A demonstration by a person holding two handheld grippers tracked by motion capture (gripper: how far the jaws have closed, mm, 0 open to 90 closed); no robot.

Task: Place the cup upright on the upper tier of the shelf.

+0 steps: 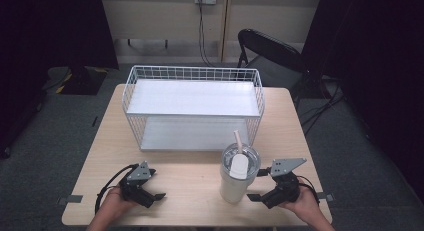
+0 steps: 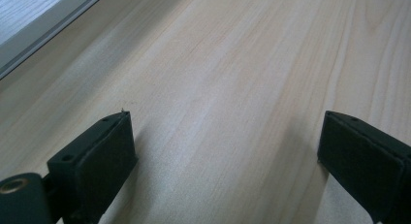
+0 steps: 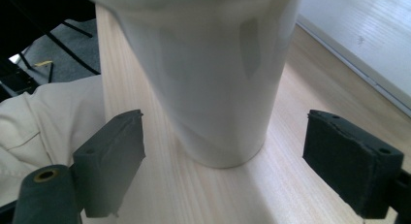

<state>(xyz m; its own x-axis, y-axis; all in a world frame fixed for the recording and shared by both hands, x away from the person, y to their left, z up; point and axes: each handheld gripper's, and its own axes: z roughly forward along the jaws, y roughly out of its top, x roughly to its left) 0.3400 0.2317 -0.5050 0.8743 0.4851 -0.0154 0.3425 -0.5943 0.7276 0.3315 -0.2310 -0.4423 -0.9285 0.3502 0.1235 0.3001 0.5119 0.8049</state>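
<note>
Both grippers' fingers gape wide, empty, on the pale wooden table (image 1: 195, 178) over grey carpet (image 1: 360, 156).

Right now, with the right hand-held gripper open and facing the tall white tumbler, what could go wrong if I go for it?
1. The tall white plastic tumbler with a clear lid and straw looks top-heavy; a jaw of the right hand-held gripper bumping it could tip it.
2. The tumbler tapers downward, so a low grip might slip.
3. The white wire-mesh shelf rack stands close behind; a push could knock the tumbler into it.

glossy tumbler (image 3: 208, 83) (matt wood table (image 2: 232, 88))
</note>
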